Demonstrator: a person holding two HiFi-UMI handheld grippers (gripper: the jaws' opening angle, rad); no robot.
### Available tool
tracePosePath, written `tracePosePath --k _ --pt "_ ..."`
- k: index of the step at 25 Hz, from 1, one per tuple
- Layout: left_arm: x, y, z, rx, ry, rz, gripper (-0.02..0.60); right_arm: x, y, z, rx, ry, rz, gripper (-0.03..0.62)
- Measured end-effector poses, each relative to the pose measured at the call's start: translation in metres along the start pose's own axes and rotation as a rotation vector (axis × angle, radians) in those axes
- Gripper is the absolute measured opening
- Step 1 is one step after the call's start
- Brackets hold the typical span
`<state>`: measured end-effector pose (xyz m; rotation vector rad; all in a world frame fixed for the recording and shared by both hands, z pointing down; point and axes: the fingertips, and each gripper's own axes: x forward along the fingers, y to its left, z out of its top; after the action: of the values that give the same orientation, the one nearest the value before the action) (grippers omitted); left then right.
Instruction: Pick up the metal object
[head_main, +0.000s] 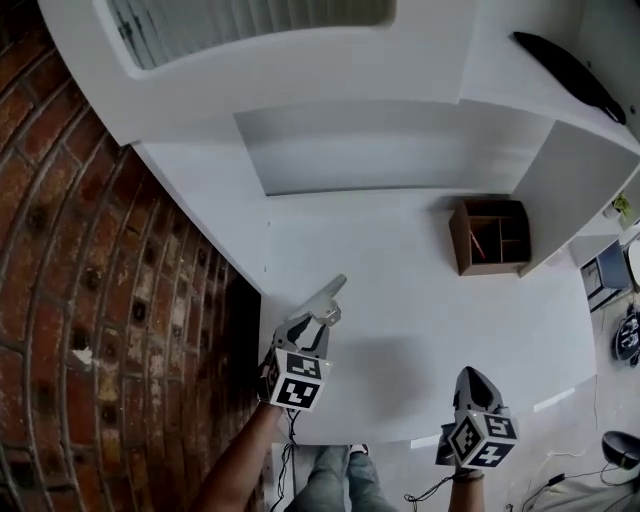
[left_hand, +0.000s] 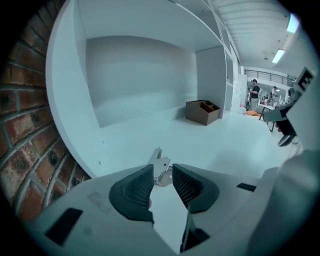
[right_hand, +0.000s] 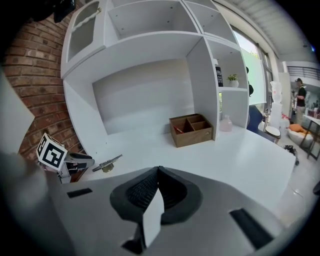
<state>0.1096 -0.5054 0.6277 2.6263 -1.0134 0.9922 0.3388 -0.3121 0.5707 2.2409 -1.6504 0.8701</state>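
The metal object (head_main: 335, 289) is a flat silver piece with a small brass part under it, near the white table's (head_main: 400, 300) left edge. My left gripper (head_main: 322, 315) holds its near end. In the left gripper view the jaws stand a narrow gap apart and the metal object (left_hand: 158, 159) fills that gap at the left gripper's (left_hand: 162, 175) tips. The right gripper view shows the metal object (right_hand: 107, 162) sticking out from the left gripper (right_hand: 89, 161). My right gripper (head_main: 472, 378) hovers at the table's front right, shut and holding nothing; the right gripper's (right_hand: 157, 172) pads meet.
A brown wooden organiser box (head_main: 490, 235) stands at the back right, against a white shelf unit's side (head_main: 570, 190). A brick wall (head_main: 100, 300) runs along the table's left edge. A small bottle (right_hand: 226, 122) sits in the shelf nook. A person's legs (head_main: 335, 480) show below the front edge.
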Motion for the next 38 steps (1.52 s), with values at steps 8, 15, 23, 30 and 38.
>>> tracePosePath --k 8,15,23,30,38 --pt "0.026 -0.008 -0.001 0.22 0.064 0.015 0.118 0.013 -0.005 -0.023 0.024 0.039 -0.019 0.002" --pt "0.042 -0.01 -0.011 0.385 0.154 0.069 0.118 0.018 -0.01 -0.037 0.038 0.06 -0.033 0.002" --pt "0.059 -0.01 -0.01 0.509 0.167 0.117 0.117 0.018 -0.016 -0.05 0.051 0.074 -0.056 0.002" --pt "0.064 -0.007 -0.01 0.547 0.188 0.151 0.092 0.013 -0.022 -0.053 0.059 0.073 -0.071 0.002" --pt "0.067 -0.007 -0.01 0.548 0.201 0.159 0.063 0.009 -0.024 -0.054 0.065 0.072 -0.078 0.002"
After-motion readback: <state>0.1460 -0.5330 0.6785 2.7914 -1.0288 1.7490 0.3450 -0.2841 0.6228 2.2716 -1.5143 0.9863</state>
